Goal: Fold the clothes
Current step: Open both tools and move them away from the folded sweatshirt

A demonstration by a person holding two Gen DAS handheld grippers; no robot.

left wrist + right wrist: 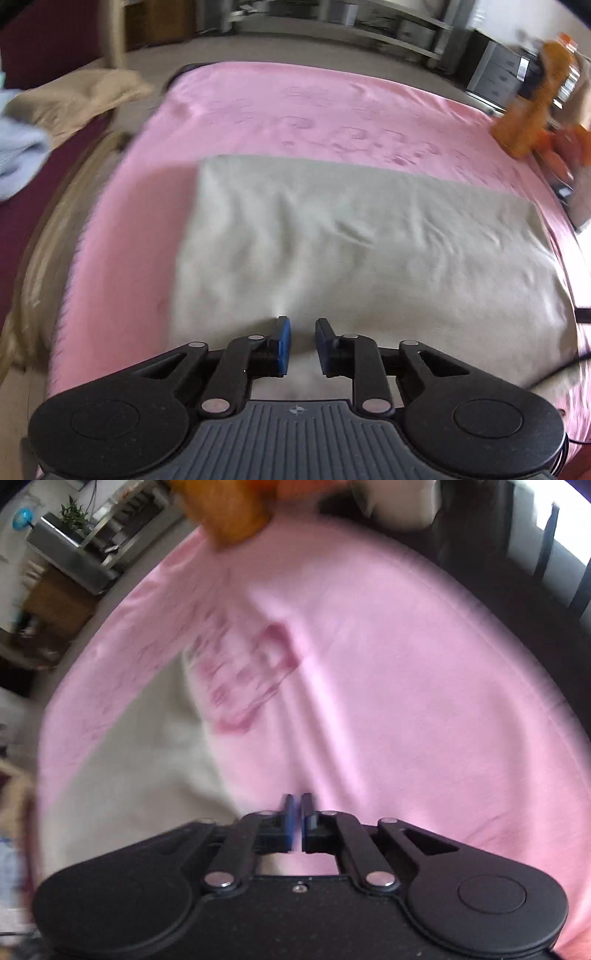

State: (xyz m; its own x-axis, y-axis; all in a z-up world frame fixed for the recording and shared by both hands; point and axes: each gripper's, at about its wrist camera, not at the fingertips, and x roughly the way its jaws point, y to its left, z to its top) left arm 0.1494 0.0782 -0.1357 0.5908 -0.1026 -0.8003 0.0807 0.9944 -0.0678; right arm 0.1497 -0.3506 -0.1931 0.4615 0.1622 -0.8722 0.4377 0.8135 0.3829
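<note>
A large pink cloth (258, 122) with a faint darker print is spread out flat. On it lies a pale beige garment (351, 240), smoothed into a rectangle. My left gripper (303, 325) hovers over the near edge of that beige garment, open with a narrow gap and nothing between its blue pads. The right wrist view is motion-blurred. There, my right gripper (297, 801) has its fingers pressed almost together on a raised fold of the pink cloth (388, 701). This fold drapes partly over the beige garment (140, 757) at the left.
An orange plush toy (532, 110) sits at the far right edge of the pink cloth, seen at the top (229, 509) from the right wrist. A tan cloth pile (85, 99) and a light-blue cloth (18, 158) lie left. Shelves (369, 22) and drawers (498, 70) stand behind.
</note>
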